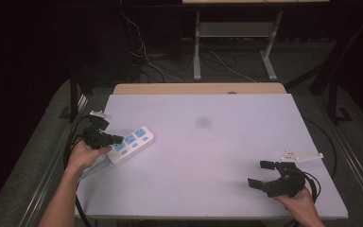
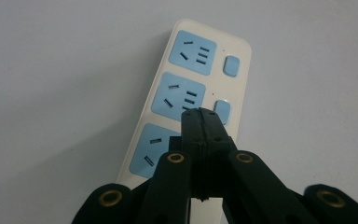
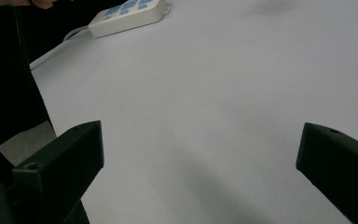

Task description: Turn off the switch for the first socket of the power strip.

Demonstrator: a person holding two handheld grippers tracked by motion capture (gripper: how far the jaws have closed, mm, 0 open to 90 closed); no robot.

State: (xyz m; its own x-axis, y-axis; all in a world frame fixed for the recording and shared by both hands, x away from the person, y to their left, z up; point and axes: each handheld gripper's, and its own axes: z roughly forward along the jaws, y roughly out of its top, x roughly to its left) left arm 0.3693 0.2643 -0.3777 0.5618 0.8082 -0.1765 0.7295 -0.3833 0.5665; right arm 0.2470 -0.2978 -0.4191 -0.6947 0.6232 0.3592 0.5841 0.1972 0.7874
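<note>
A white power strip [image 1: 131,144] with three blue sockets and blue switches lies at the left side of the table, angled toward the far right. My left gripper [image 1: 118,139] hovers over its near end, jaws shut together with nothing between them. In the left gripper view the strip [image 2: 196,74] runs away from me and the shut tips of my left gripper [image 2: 204,114] sit over the middle socket, beside its switch. My right gripper [image 1: 261,174] rests low at the table's near right, open and empty. In the right gripper view its gap [image 3: 200,154] frames bare table, with the power strip [image 3: 128,16] far off.
The table top [image 1: 208,142] is a pale sheet with a faint dark smudge [image 1: 202,122] near its middle. The strip's white cord [image 1: 94,166] runs off the table's left edge. Black cables trail from both grippers. A desk frame and loose wires stand on the floor beyond the far edge.
</note>
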